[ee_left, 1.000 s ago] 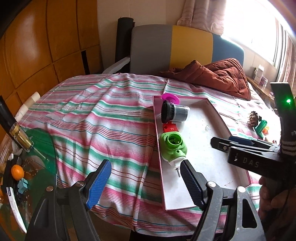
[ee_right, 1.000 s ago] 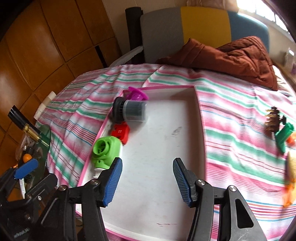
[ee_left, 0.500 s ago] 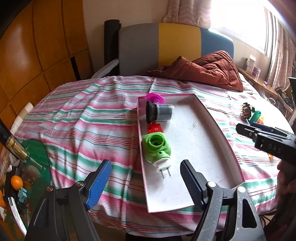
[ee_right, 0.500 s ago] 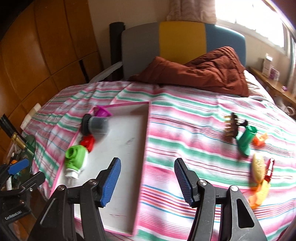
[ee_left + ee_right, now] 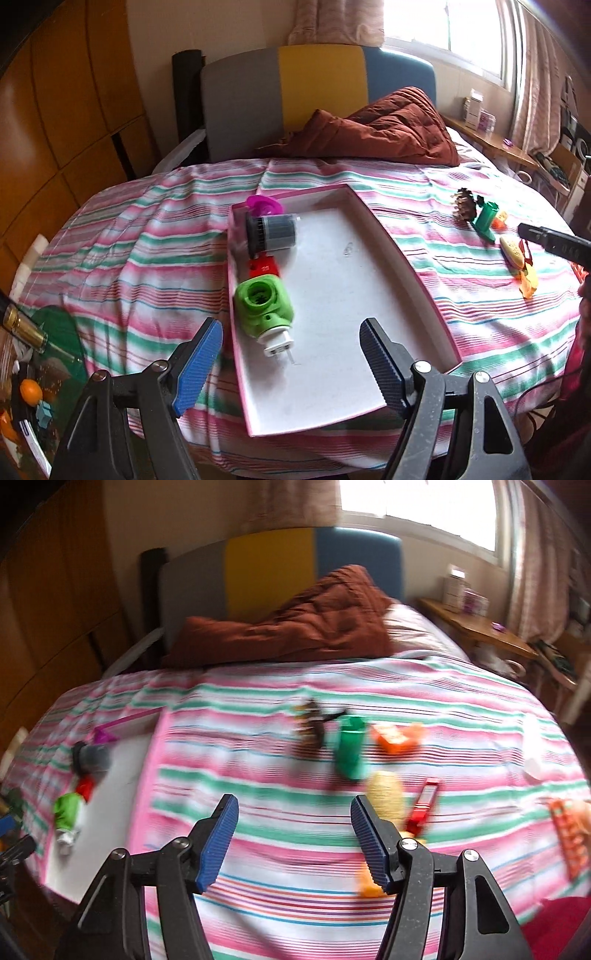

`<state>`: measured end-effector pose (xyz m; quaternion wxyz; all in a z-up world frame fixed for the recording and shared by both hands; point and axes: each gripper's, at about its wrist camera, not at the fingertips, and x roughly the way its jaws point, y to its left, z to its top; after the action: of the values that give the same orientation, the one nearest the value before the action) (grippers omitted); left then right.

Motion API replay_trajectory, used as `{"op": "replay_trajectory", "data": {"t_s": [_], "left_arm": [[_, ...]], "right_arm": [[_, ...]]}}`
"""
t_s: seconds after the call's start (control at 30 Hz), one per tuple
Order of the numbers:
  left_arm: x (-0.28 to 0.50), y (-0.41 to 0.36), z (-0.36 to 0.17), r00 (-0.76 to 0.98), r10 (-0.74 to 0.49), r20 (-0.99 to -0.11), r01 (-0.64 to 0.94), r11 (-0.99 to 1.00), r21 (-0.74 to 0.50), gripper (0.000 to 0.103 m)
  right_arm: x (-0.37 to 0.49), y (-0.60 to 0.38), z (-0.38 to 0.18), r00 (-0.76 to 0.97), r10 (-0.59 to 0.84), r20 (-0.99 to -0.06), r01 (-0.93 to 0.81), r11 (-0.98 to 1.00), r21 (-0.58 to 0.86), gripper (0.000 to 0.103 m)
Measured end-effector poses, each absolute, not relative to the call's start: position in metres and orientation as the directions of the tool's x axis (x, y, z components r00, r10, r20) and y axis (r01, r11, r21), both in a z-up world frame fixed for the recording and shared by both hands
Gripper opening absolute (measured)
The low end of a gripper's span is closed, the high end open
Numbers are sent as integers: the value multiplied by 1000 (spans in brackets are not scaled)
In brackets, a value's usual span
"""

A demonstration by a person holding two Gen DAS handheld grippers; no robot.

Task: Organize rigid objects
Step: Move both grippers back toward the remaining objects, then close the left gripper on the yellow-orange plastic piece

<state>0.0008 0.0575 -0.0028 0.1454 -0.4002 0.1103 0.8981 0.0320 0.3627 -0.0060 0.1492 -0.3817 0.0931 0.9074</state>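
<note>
left tongs (image 5: 290,354) gaping empty over pink tray (image 5: 417,273) | right tongs (image 5: 293,836) gaping empty, hovering right of tray near green block (image 5: 349,751)

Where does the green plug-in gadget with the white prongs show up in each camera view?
Left wrist: the green plug-in gadget lies in the pink tray, along its left wall, just ahead of the left tongs.
Right wrist: blurred, at the far left edge, well left of the right tongs.
Shared landmark: the brown quilt by the headboard.

Striped bedspread (image 5: 155,236), rust-brown quilt (image 5: 376,133), grey-yellow-blue headboard (image 5: 317,81), wooden shelf (image 5: 476,627), curtained window (image 5: 443,26)
</note>
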Motion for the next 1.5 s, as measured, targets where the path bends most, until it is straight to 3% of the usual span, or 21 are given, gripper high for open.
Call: {"op": "replay_trajectory", "data": {"t_s": [0.37, 0.57, 1.0, 1.23, 1.5], "left_arm": [[3, 97, -4, -609, 221, -762, -435, -896, 87, 77], [8, 125, -6, -591, 242, -769, -495, -862, 110, 76], [20, 234, -28, -386, 417, -823, -720, -694, -13, 64], [30, 301, -44, -245, 495, -834, -802, -587, -114, 64], [32, 369, -62, -149, 502, -852, -845, -512, -154, 64]], "right_arm": [[81, 466, -14, -580, 358, -732, -562, -826, 41, 67], [102, 510, -32, -551, 349, -758, -667, -730, 150, 67], [110, 527, -29, -578, 294, -761, -699, -660, 276, 68], [113, 530, -25, -592, 279, -756, -698, -647, 308, 70], [114, 531, -24, -603, 256, -755, -688, -645, 332, 71]]}}
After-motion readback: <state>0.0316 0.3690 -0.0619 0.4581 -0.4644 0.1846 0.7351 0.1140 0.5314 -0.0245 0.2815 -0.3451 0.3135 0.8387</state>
